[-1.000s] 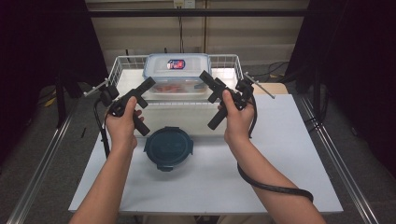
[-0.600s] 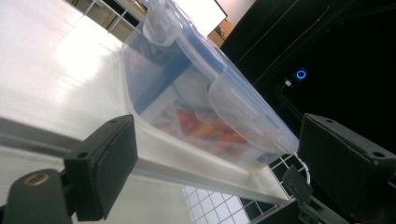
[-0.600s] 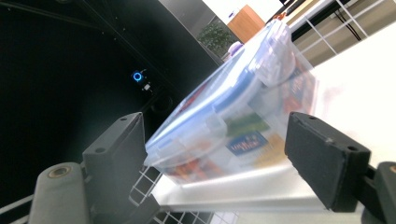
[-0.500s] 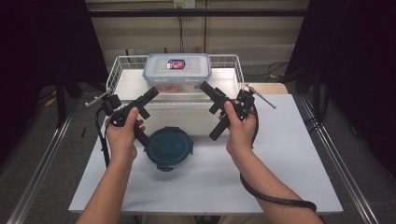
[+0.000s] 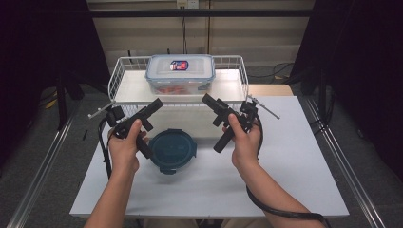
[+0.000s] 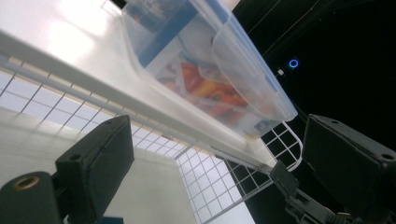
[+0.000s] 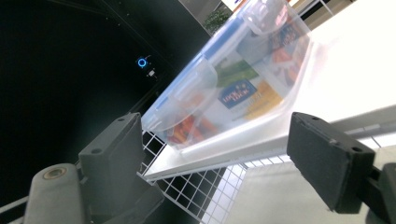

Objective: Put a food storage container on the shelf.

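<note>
Both hands raised w/ left gripper (image 5: 151, 107) & right gripper (image 5: 212, 103) jaws apart, angled toward lidded container (image 5: 180, 73).

Blue label on clear box (image 7: 233, 88): print blurred, unreadable.

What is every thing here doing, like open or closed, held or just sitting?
Clear box: lid on, sitting in the wire basket, not held.
Wire basket: upright at the far end of the table.
Round blue lid: lying flat on the table, untouched.
Left gripper: jaws open, have just been opening, nothing between them.
Right gripper: jaws open, nothing between them.
</note>
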`<state>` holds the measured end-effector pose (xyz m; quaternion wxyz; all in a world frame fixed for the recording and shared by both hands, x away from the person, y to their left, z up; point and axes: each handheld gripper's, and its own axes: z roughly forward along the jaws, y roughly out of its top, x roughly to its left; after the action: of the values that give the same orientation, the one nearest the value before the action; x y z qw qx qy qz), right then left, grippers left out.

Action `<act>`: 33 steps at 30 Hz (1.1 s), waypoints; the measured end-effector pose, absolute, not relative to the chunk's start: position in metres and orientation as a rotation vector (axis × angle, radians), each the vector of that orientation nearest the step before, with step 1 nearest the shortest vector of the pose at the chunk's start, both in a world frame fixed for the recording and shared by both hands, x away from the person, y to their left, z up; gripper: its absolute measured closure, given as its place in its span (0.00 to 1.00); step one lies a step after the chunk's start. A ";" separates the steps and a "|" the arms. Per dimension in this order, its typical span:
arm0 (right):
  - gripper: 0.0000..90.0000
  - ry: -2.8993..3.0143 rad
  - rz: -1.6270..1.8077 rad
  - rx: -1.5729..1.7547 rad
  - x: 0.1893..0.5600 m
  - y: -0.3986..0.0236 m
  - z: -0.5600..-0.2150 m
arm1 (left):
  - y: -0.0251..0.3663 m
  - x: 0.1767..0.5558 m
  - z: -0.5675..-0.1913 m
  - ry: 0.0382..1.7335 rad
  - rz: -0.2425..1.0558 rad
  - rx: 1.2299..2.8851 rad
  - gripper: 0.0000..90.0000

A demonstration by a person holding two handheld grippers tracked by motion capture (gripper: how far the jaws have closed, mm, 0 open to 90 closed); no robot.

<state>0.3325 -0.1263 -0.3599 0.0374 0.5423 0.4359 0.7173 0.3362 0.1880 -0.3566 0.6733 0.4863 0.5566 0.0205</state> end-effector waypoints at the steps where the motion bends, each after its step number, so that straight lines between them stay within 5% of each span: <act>1: 0.20 1.340 2.204 1.671 0.332 -0.127 -0.362 | 0.189 0.335 -0.359 1.249 0.041 1.104 0.10; 33: 0.19 1.468 2.183 1.755 0.324 -0.117 -0.416 | 0.226 0.314 -0.418 1.370 0.030 1.119 0.10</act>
<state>0.3241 -0.1167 -0.4160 -0.0105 0.5548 0.4642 0.6904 0.3135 0.2265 -0.4175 0.6337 0.4894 0.5990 0.0130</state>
